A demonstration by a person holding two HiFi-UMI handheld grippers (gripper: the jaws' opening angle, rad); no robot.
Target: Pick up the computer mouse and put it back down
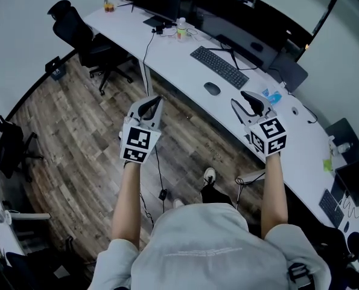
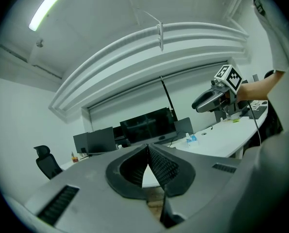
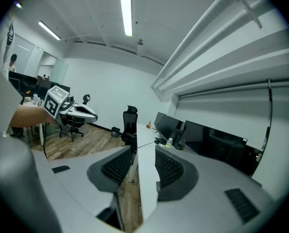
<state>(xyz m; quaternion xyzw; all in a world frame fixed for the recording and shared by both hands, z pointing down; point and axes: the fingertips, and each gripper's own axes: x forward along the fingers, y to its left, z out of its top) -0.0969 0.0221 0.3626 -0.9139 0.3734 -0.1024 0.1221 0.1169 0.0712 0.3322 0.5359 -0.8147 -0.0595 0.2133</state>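
The reach is not yet begun: the computer mouse (image 1: 212, 88) lies untouched on the white desk (image 1: 167, 48), near the keyboard (image 1: 219, 67). The right gripper (image 1: 247, 103) is held with jaws apart and empty, the left gripper (image 1: 150, 104) with jaws together. A forward, downward reach over the mouse is likely needed next.

- Light grey short-sleeved shirt (image 1: 209, 246) with a faint pale line of print across the back; sleeves (image 1: 114, 262) were loose and wide.
- Dark trousers (image 1: 214, 193) and a white shoe (image 1: 209, 175) showed below the shirt.
- Left gripper (image 1: 150, 103) and right gripper (image 1: 238, 98) had grey moulded shells, black ribbed pads (image 2: 162, 167) and slotted vents (image 2: 57, 205).
- Each bore a white cube (image 1: 137, 144) with black square markers.
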